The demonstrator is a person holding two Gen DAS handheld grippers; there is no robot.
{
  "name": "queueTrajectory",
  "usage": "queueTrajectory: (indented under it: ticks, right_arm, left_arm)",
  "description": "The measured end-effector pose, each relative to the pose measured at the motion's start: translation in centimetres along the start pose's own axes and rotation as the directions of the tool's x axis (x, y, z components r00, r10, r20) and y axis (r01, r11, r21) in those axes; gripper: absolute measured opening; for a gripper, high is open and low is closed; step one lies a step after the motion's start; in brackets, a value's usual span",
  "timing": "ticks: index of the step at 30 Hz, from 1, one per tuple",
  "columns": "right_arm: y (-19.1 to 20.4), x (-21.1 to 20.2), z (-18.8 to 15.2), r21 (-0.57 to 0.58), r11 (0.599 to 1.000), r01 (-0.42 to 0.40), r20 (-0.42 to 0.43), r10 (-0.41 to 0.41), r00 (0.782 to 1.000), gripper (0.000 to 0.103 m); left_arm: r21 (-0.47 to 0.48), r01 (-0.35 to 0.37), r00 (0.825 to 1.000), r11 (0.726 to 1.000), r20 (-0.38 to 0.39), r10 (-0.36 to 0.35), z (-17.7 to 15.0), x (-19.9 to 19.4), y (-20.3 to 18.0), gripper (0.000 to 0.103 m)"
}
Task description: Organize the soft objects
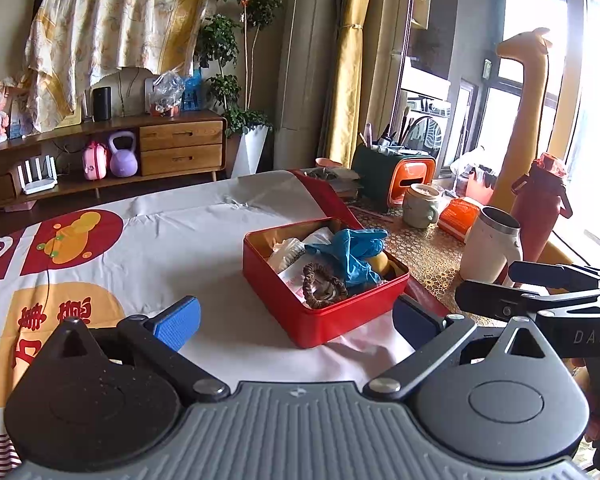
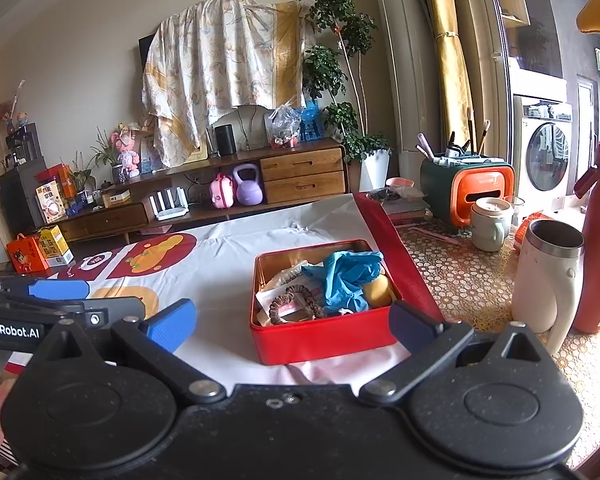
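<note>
Soft things — a blue glove (image 1: 350, 254) and a brown scrunchie (image 1: 323, 285) — lie in the red tin (image 1: 324, 320) on the tabletop (image 1: 188, 240), ahead of the left tool (image 1: 296, 320), spread wide and empty. From the right wrist, the right tool (image 2: 292, 320) likewise gapes empty before the tin.

Black matte housings, ribbed grey front plate, silver pivot screws. Blue textured pads (image 1: 178, 322) on left claw (image 1: 296, 320) and right claw (image 2: 292, 322). Markings: "DAS", "GenRobot.AI".
</note>
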State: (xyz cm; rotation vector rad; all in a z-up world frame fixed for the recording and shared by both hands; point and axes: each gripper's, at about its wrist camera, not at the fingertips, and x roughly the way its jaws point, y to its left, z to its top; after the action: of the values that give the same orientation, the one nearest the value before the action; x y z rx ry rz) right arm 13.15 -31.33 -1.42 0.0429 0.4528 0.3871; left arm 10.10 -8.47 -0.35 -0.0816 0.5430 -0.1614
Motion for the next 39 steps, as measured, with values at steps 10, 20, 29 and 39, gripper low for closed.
queueTrajectory:
  ticks: [10, 20, 29, 39]
  right_arm:
    - [0.00, 0.13, -0.12, 0.001, 1.000, -0.001, -0.001, 0.001, 1.000, 0.103]
    - [0.04, 0.32, -0.38, 0.002, 1.000, -0.001, -0.007, 0.001, 1.000, 0.103]
    - [0.05, 0.46, -0.46, 0.003, 1.000, 0.000, -0.010, 0.000, 1.000, 0.103]
    - [0.07, 0.45, -0.47, 0.003, 1.000, 0.000, -0.010, 0.000, 1.000, 0.103]
  left_arm:
    - [0.011, -0.009, 1.000, 1.000, 0.013, 0.009, 0.01, -0.13, -0.17, 0.103]
    - [0.010, -0.013, 1.000, 1.000, 0.013, 0.012, 0.02, -0.11, 0.04, 0.103]
    - [0.011, -0.001, 1.000, 1.000, 0.004, 0.001, -0.12, 0.12, 0.17, 0.103]
    - [0.010, 0.002, 1.000, 1.000, 0.012, -0.002, -0.23, 0.17, 0.04, 0.103]
